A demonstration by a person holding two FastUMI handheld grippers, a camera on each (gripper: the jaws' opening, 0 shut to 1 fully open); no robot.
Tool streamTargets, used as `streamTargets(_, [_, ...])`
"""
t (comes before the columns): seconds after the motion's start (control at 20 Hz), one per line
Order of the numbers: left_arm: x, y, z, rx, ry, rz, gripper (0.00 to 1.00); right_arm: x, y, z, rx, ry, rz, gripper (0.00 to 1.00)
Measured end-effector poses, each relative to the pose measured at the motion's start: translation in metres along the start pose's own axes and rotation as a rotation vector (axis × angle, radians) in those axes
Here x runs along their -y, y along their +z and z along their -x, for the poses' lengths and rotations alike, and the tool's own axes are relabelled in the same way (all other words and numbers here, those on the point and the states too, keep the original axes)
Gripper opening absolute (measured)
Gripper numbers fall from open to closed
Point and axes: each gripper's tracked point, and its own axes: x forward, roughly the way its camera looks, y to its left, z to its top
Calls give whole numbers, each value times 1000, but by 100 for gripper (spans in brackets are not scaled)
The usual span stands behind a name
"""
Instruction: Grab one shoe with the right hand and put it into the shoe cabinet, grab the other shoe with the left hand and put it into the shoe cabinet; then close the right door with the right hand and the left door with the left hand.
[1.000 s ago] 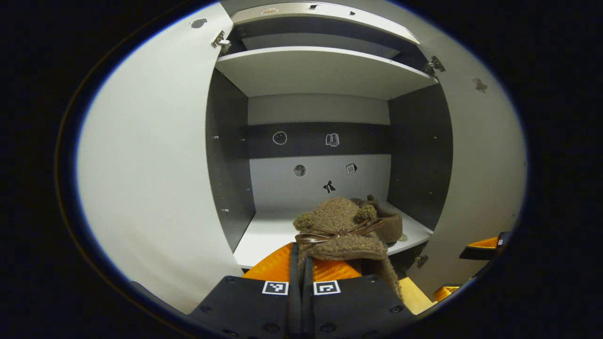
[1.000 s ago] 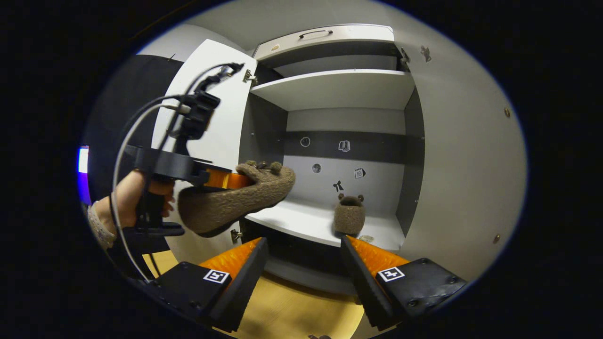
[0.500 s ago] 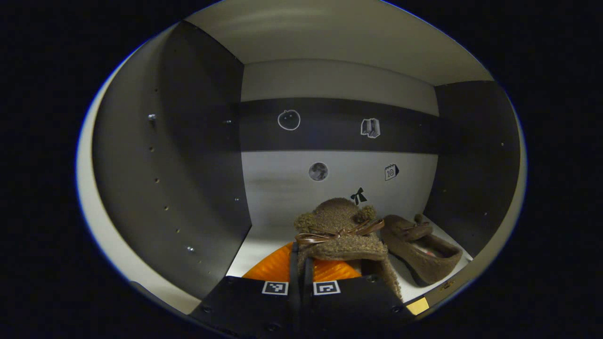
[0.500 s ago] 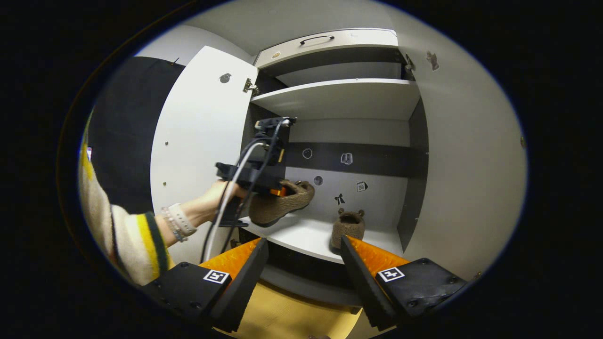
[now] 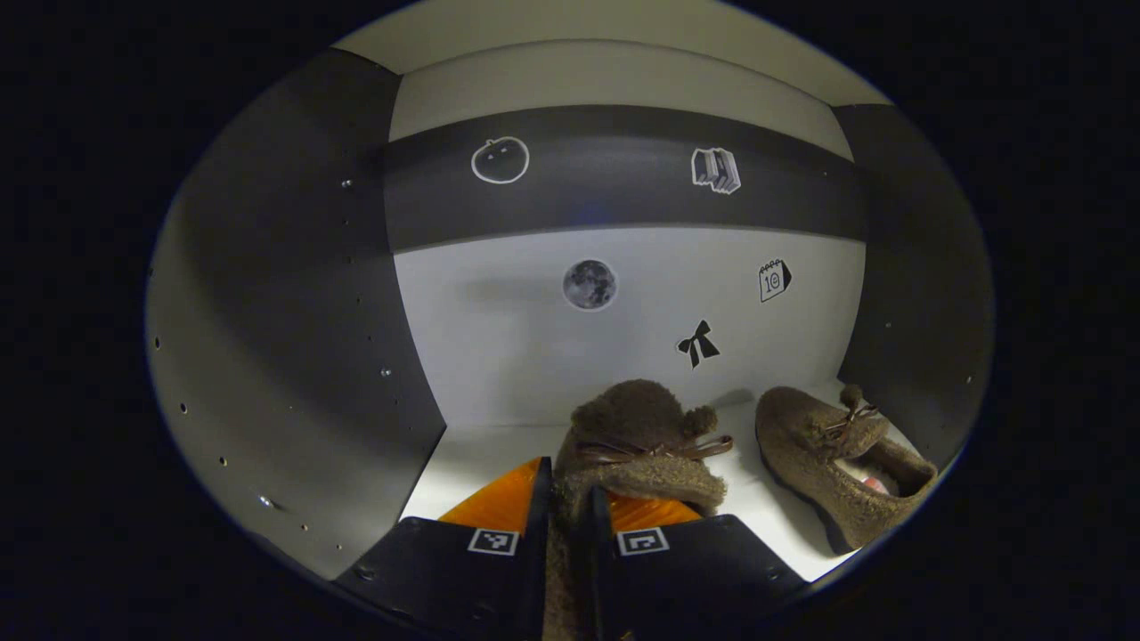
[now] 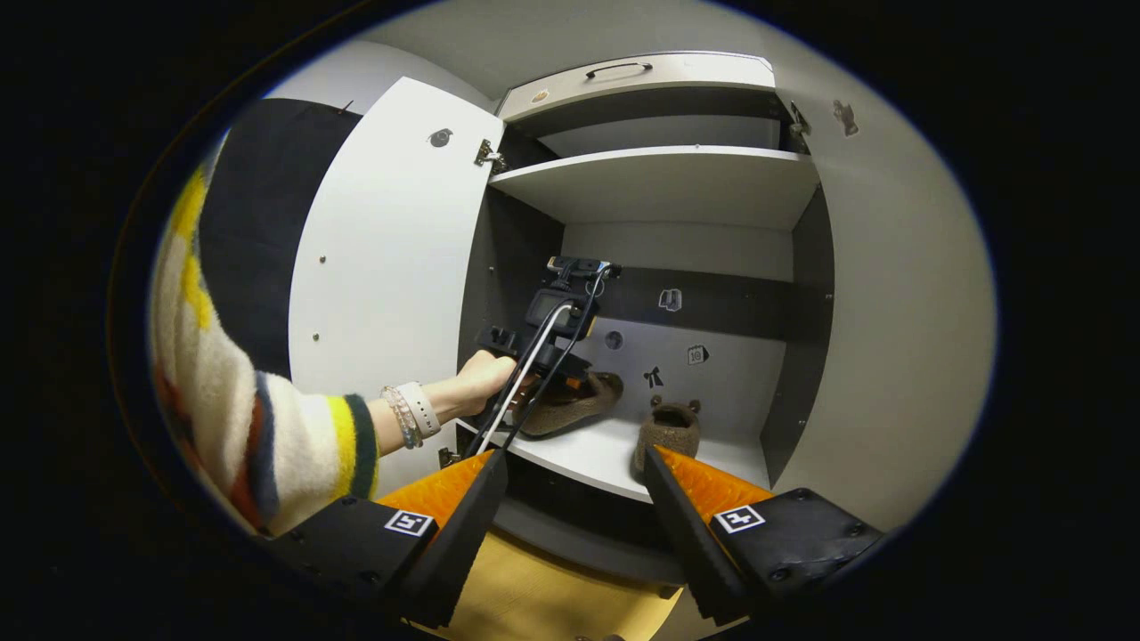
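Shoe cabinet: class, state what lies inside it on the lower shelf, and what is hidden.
Inside the shoe cabinet, on the lower shelf, one brown shoe rests at the right. The left gripper holds the second shoe beside it. The fingers hide that shoe's heel.

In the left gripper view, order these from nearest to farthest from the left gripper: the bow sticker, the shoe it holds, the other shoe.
1. Held shoe, between the left gripper fingers.
2. Other shoe, on the shelf, to the right.
3. Bow sticker, on the back wall.

Brown fuzzy shoe (image 5: 637, 445) over white cabinet shelf (image 5: 481, 454), matching shoe (image 5: 833, 454) resting beside it
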Motion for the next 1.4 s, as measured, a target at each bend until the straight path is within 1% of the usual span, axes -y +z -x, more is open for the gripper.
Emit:
streamTargets(0.05, [-1, 0, 0, -2, 5, -9, 28, 2, 0, 0, -3, -1, -4, 98])
streamTargets(0.1, [-3, -2, -1, -10, 14, -13, 35, 3, -2, 0, -7, 0, -7, 98])
streamTargets(0.15, [-4, -2, 0, -9, 16, -10, 39, 4, -2, 1, -9, 1, -9, 98])
streamTargets(0.2, [-6, -3, 3, -11, 18, -4, 49, 4, -1, 1, -9, 2, -9, 98])
streamTargets(0.25, [-8, -3, 5, -10, 15, 3, 54, 4, 0, 1, -7, 3, -8, 98])
streamTargets(0.35, [-24, -4, 17, -5, 59, -18, 77, 4, 2, 2, 3, 3, -8, 98])
streamTargets(0.4, [-29, -6, 24, 1, 64, -20, 86, 3, 3, 2, 7, 4, -8, 98])
streamTargets(0.5, [-27, -8, 41, 25, 26, 15, 98, -4, 7, 6, 10, 8, -3, 98])
streamTargets(0.65, [-28, -14, 77, 53, -7, 24, 97, -13, 11, 14, 14, -9, 19, 98])
streamTargets(0.75, [-19, -10, 111, 115, -43, 16, 97, -19, 21, 25, 32, -33, 22, 98])
streamTargets(0.8, [-12, -9, 130, 150, -72, 13, 100, -21, 26, 30, 38, -54, 23, 98])
streamTargets(0.85, [-3, -10, 151, 177, -106, 8, 97, -22, 31, 39, 43, -81, 26, 98])
streamTargets(1.0, [20, -9, 228, 283, -189, -21, 97, -21, 48, 64, 74, -172, 52, 98])
streamTargets(1.1, [32, -9, 281, 348, -256, -31, 98, -20, 52, 84, 80, -219, 53, 98])
streamTargets(1.15, [36, -10, 308, 379, -285, -24, 98, -19, 54, 95, 80, -244, 39, 98])
streamTargets(1.2, [38, -13, 333, 408, -316, -7, 99, -16, 54, 105, 79, -267, 19, 95])
streamTargets(1.25, [39, -15, 357, 432, -347, 18, 100, -12, 56, 115, 77, -292, 1, 98])
streamTargets(1.3, [38, -19, 382, 456, -372, 41, 96, -3, 57, 126, 77, -327, -10, 95])
streamTargets(1.35, [36, -22, 405, 477, -393, 54, 96, 10, 58, 139, 78, -369, -12, 98])
streamTargets(1.4, [28, -25, 422, 497, -392, 61, 96, 25, 56, 152, 77, -418, -9, 94])
